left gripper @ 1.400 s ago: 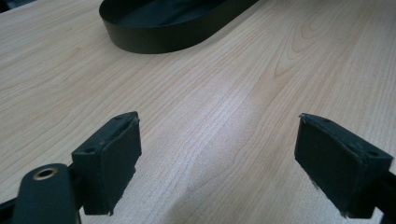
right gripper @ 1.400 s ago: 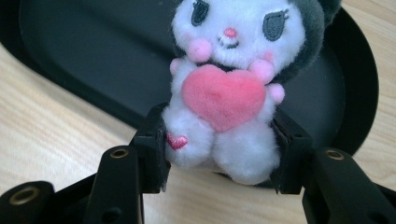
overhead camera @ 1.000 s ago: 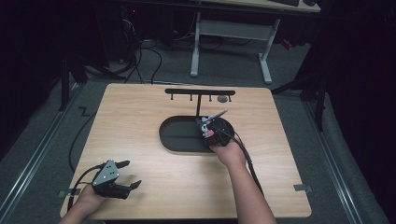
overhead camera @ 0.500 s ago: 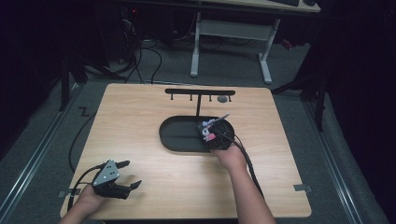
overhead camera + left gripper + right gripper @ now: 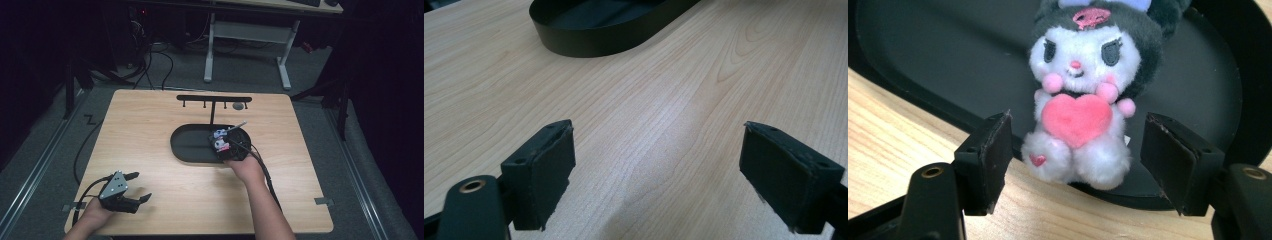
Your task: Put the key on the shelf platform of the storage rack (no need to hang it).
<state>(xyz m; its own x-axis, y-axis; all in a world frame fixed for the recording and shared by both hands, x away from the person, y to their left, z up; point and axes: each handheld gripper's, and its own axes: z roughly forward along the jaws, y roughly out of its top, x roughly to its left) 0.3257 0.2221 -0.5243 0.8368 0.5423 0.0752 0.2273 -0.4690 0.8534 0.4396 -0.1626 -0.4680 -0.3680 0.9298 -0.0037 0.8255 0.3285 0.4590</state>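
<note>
Right now your right hand-held gripper is spread wide, with the plush toy sitting between its jaws and clear of both pads. The toy, a white and black character hugging a pink heart, rests over the near rim of the black oval tray, its feet at the lip just ahead of the gripper. From above, that gripper sits over the tray's right end, with the black hanging rack beyond it.

The likeliest trouble is a bad bite. If you close where the jaws stand, they probably meet the soft feet and lower body, and the plush may squash and slip out on the lift, or pivot head-down. Push too far forward before closing and the lower jaw edges could catch the tray lip and drag or tip the tray. The toy may also simply be nudged deeper into the tray, away from the pads.

A cord seems to run off the toy's head beyond the gripper; it could snag on the tray or rack, though it is too small to judge.

Your left hand-held gripper is spread too, empty over bare surface, with the tray well ahead of it, so it cannot steady anything from there.
</note>
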